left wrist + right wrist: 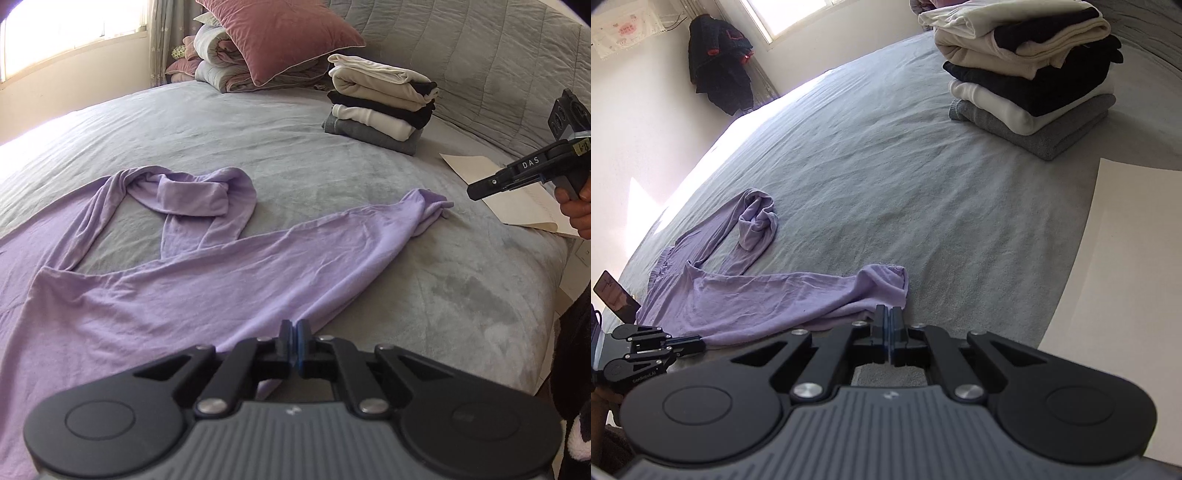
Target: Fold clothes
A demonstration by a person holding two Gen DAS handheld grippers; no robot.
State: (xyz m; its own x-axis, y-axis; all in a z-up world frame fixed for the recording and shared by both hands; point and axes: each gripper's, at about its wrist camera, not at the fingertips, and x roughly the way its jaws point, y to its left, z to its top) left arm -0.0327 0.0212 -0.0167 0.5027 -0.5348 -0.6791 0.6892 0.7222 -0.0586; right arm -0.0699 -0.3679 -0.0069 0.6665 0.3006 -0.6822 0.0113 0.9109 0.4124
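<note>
A lilac long-sleeved garment (147,295) lies spread on the grey bed (295,147), one sleeve looped at the back, the other stretched right. It also shows in the right wrist view (746,295). My left gripper (294,326) is shut at the garment's near edge; whether it pinches cloth is hidden. It shows from the side in the right wrist view (698,345). My right gripper (890,314) is shut and empty, above the bed just short of the sleeve cuff (886,277). It shows in the left wrist view (476,190).
A stack of folded clothes (380,99) sits at the back right, also in the right wrist view (1027,74). A cream sheet (1126,258) lies at the right edge. Pillows and bedding (258,44) are at the head. A dark jacket (720,62) hangs by the window.
</note>
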